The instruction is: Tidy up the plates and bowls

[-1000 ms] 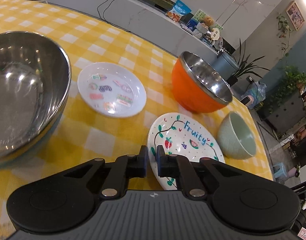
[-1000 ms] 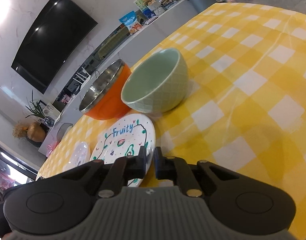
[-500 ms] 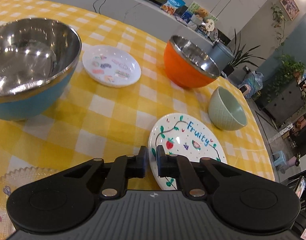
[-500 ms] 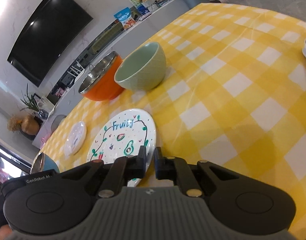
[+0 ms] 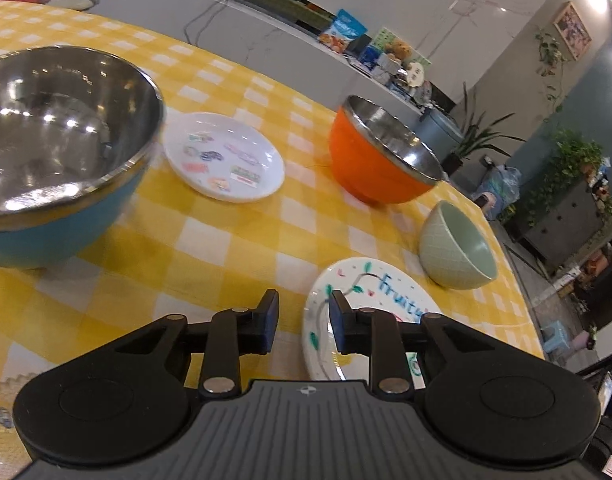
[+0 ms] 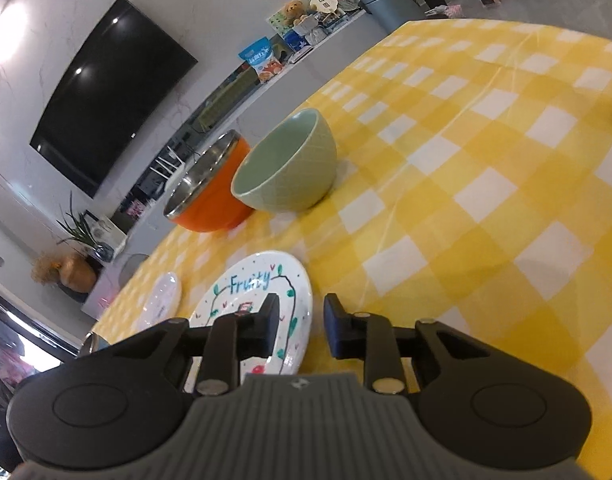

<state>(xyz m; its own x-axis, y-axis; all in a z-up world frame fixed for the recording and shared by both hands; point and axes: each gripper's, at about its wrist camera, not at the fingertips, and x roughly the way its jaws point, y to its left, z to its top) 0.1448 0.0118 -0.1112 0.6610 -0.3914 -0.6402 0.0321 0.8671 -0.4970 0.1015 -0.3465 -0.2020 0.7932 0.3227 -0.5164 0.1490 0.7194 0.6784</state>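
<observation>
I have both grippers low over the yellow-and-white checked tablecloth, each aimed at the same dish. The Fruity plate is a white, shallow round plate lying flat on the cloth, hand-painted with the word "Fruity" in blue letters, a dark vine line with green leaves looping around it, and small red fruit marks near the near edge.

My left gripper has just been opening its jaws; they stand partly apart with a clear gap, and the plate's left rim shows inside that gap, though neither pad presses on it. My right gripper has also just been opening, by less; its jaws are a little apart, the plate's right rim lies in the gap beside the left pad, and I see nothing pinched.

Just beyond the plate sits the green bowl, pale green with a fine lattice texture outside and a smooth glazed inside, upright. Behind it stands the orange bowl, steel-lined with a bright orange shell. In the right wrist view the two bowls look touching or nearly so; I cannot tell which.

To the left of the orange bowl lies the sticker plate, white with small coloured pictures. Left again stands the blue bowl, large, steel inside, blue outside, close beside that plate.
</observation>
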